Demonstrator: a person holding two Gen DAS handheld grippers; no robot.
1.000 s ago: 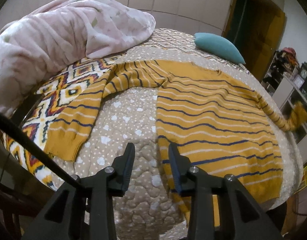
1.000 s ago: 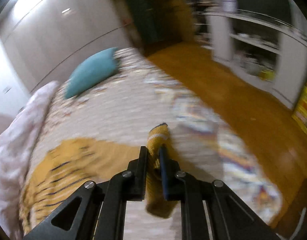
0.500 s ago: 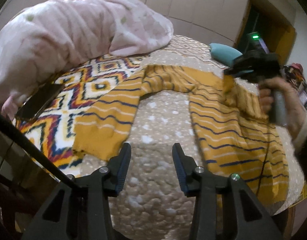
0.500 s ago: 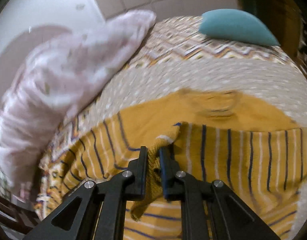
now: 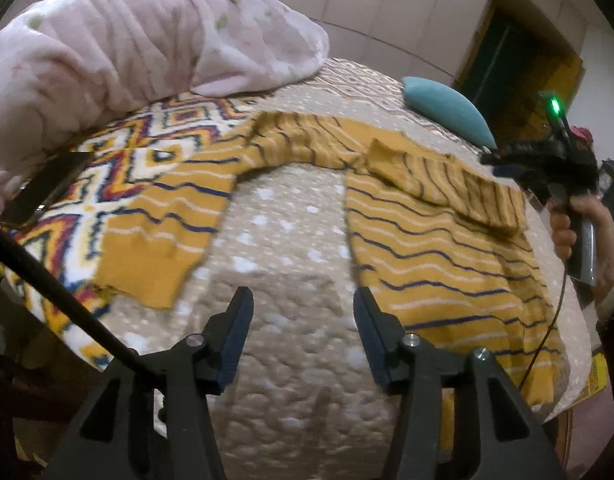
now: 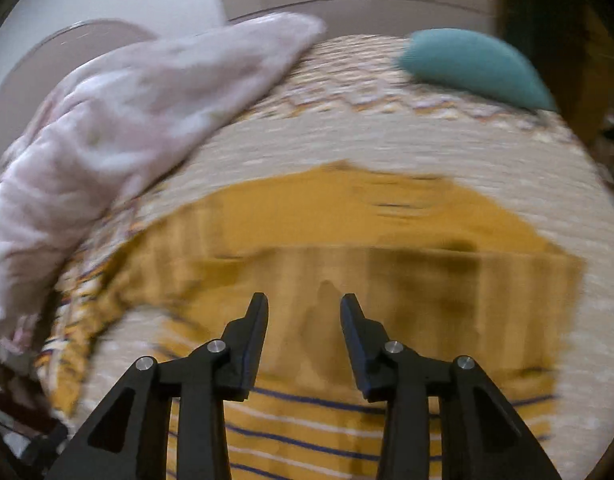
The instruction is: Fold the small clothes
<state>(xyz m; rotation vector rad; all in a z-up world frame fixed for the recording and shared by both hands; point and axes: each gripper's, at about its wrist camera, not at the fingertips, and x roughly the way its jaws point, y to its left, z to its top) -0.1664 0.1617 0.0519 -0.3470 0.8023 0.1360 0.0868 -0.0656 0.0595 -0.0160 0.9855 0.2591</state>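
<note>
A bed (image 5: 291,240) with a beige dotted quilt fills both views, backed by pale cupboard doors. The left gripper (image 5: 303,300) is held over the bare quilt at the near edge, its jaws spread wide and nothing between them. The right gripper (image 6: 303,306) is likewise seen with jaws parted and empty, poised above the sweater (image 5: 439,240); in the left view it appears at the far right, gripped by a hand (image 5: 587,232) partly cut off by the frame edge.

The right view is smeared by motion, so the stripes on the sweater (image 6: 387,248) and the folded sleeve's outline are hard to make out there. The sweater's lower hem is hidden behind the left gripper's body.

Half a second ago the right gripper was closed on the right sleeve's cuff; that sleeve (image 5: 447,184) has since been released and now lies folded across the chest. The left jaws are set wider than before.

The sweater is mustard yellow with navy and white stripes, spread flat on the quilt. Its other sleeve (image 5: 167,232) is stretched out leftward onto a zigzag blanket (image 5: 119,168). Beyond lie a pink duvet (image 5: 127,44) and a teal cushion (image 5: 447,110).
</note>
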